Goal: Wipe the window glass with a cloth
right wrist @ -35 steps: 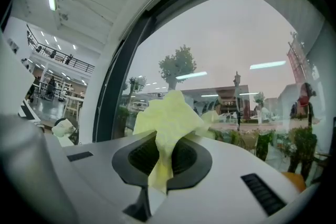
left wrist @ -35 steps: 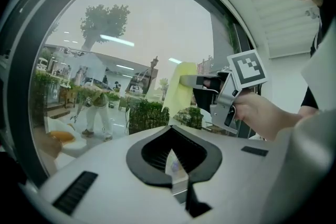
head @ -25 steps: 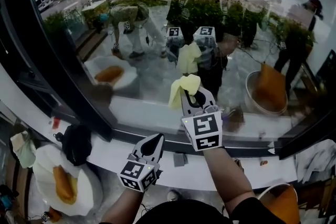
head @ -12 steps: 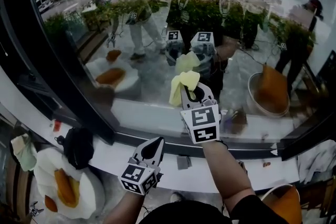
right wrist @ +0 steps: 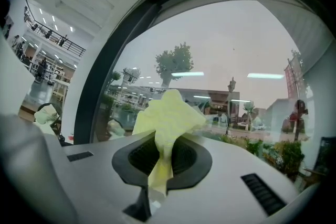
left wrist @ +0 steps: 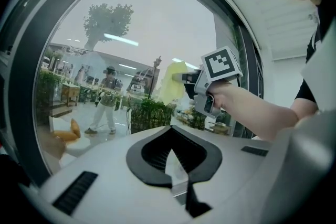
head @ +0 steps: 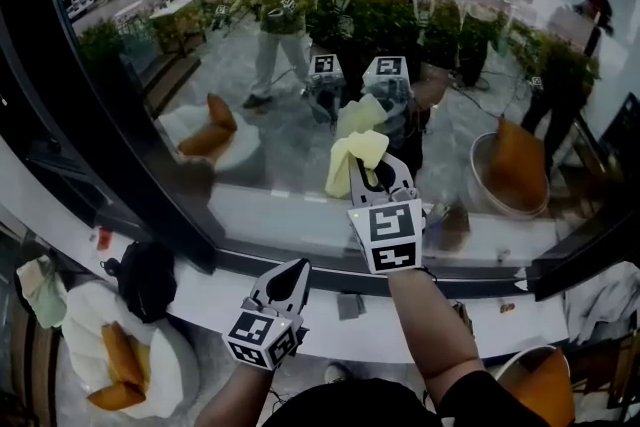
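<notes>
One thin tail of the yellow cloth (right wrist: pixel 165 113) is all the right gripper (head: pixel 362 165) has pinched, and that's our worry. If the bunch drags hard on the window glass (head: pixel 300 55), friction could tug that tail out and the cloth would drop toward the white sill (head: pixel 200 300). Lean in too far and the bunch could fold aside, letting the hard jaw tips knock the pane.

The right jaws are clenched on the cloth's lower strip. Its crumpled bulk fans up and forward past the tips, meeting its own reflection, so we judge it's on the glass or just off it.

The left gripper (left wrist: pixel 172 178) hangs low by the sill, well apart from the cloth, jaws closed together on nothing.
</notes>
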Tool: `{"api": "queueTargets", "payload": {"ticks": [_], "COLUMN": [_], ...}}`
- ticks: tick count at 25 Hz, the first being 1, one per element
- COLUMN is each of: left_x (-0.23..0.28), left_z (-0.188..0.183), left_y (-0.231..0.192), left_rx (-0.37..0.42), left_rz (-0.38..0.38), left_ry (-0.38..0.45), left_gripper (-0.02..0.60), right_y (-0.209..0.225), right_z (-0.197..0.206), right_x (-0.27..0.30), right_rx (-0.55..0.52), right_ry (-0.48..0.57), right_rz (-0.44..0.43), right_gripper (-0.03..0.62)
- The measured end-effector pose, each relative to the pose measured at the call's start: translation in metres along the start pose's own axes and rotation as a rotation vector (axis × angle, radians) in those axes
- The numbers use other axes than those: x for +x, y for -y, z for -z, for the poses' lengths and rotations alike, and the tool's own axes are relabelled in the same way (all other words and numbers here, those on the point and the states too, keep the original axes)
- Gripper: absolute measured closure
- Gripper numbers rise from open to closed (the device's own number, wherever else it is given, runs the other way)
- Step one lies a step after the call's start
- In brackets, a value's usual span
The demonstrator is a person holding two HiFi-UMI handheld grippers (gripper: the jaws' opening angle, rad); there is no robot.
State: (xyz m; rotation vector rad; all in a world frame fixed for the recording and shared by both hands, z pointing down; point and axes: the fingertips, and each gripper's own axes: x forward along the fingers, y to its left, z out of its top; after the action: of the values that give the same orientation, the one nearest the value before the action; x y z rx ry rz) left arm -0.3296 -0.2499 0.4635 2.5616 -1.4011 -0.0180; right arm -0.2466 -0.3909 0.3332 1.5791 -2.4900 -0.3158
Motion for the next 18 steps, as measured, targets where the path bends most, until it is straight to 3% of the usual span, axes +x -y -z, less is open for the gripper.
{"api": "queueTargets", "payload": {"ticks": [9,18], "left_x": [-0.0048,-0.0032], "left_z": [0.0066,-0.0027], "left_y": [0.0022,0.0077], "left_rx": [-0.003,0.005], "left_rz": [0.036,0.02], "left_ry": [0.0,0.009], "left_gripper": [0.574,0.574], "right_y": [0.0004,0.0006], "right_z": [-0.0001,0.0012], "right_x": [-0.0016,-0.0018], "right_rx": [-0.015,-0.021], "right_ry": [-0.015,-0.017], "right_rz": [0.015,-0.013], "right_gripper": [0.551,0.551]}}
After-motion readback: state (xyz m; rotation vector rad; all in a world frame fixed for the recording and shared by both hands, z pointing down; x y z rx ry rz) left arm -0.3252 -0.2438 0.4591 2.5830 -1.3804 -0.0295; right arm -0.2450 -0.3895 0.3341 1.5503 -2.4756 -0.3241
